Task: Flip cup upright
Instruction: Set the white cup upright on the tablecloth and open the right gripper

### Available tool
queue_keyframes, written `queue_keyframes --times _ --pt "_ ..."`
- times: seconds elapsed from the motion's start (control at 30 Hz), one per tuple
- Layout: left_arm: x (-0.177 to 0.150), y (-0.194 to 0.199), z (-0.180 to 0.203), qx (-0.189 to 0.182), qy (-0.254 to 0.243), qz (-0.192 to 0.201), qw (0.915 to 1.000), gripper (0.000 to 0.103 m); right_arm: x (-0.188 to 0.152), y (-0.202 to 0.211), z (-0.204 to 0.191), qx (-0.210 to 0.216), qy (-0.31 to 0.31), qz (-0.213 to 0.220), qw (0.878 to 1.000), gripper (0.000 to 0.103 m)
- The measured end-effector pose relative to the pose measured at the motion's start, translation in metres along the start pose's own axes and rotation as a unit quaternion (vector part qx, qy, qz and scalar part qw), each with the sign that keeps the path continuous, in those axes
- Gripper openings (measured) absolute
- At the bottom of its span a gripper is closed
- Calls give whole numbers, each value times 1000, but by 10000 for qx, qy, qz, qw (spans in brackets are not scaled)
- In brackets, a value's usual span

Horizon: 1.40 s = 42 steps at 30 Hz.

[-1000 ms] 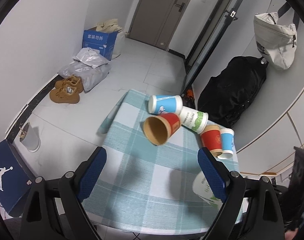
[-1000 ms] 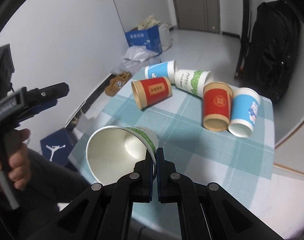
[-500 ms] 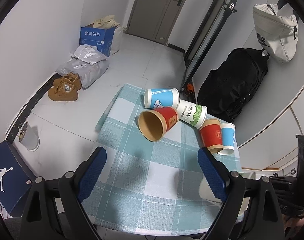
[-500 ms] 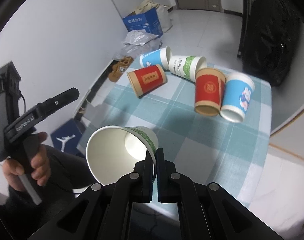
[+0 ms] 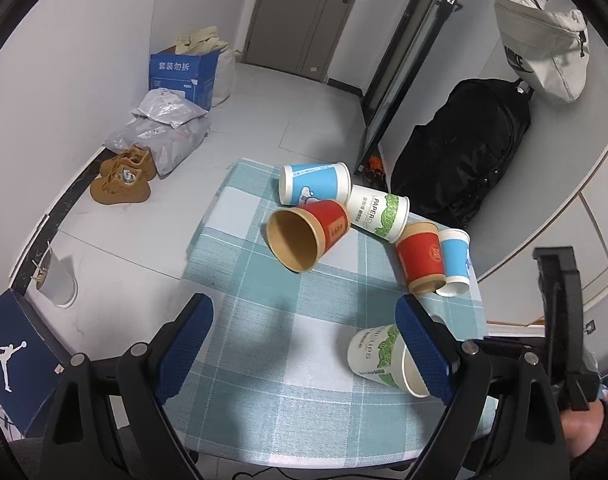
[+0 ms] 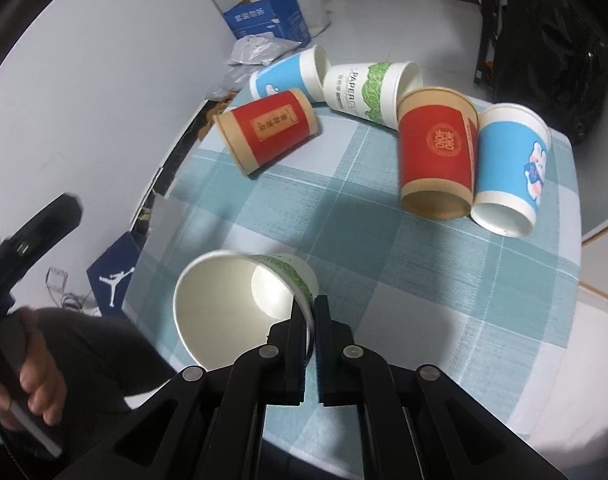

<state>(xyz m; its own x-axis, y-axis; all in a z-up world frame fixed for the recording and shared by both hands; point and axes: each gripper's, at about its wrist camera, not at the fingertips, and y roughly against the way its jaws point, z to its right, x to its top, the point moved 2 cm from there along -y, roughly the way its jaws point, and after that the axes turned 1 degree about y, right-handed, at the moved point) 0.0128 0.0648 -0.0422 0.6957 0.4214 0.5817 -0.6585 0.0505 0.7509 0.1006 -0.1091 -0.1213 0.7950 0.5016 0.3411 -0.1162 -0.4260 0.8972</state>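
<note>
My right gripper (image 6: 311,312) is shut on the rim of a white and green paper cup (image 6: 239,304), held tilted just above the checked tablecloth (image 6: 424,280), its mouth facing me. The same cup shows in the left wrist view (image 5: 380,356) behind my right finger. My left gripper (image 5: 304,344) is open and empty above the table's near side. Several other cups lie on their sides at the far end: a red one (image 5: 308,236), a blue one (image 5: 316,184), a white and green one (image 5: 380,212), a second red one (image 5: 420,256) and a second blue one (image 5: 456,260).
The small table stands in a room with a black backpack (image 5: 460,168) to its right, brown shoes (image 5: 121,176) and a blue box (image 5: 181,76) on the floor at the left, and a shoe box (image 5: 11,356) by the near left corner.
The right gripper has carried the white and green cup forward and down over the table, closer to the other cups. The left gripper has stayed open and risen slightly.
</note>
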Motion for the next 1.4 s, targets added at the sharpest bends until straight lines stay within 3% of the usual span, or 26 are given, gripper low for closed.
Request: queue_keyframes --times 0.13,0.3,0.37,0.53,0.7,0.87,0.97,1.07,1.4 --pt "-1 -4 3 -38 -8 -76 10000 90 5 -3 7 29 -243 201 9995 6" --pt "-1 -5 6 -133 -8 -75 9999 90 8 -3 15 48 -428 415 9982 21" --pt "-2 -5 9 -229 -27 -68 9997 90 9 3 17 -69 -339 591 9977 37" --pt "-1 2 18 -368 -76 164 9992 90 8 31 23 -131 -335 1225 9918 45" --pt "-1 9 30 -434 -249 390 9980 90 -9 72 18 -294 -159 2131 9764 61" --pt "-4 13 38 -356 -400 509 9973 90 -25 101 -1 -697 530 2775 9567 72" --pt "-6 16 43 -366 -452 567 9967 90 -35 119 -3 -637 585 3204 9433 80" --pt "-10 16 52 -332 -610 633 9956 90 -41 119 -1 -668 510 3355 9383 81" --pt "-18 17 67 -176 -871 740 9933 90 -61 107 12 -707 134 3303 9411 81"
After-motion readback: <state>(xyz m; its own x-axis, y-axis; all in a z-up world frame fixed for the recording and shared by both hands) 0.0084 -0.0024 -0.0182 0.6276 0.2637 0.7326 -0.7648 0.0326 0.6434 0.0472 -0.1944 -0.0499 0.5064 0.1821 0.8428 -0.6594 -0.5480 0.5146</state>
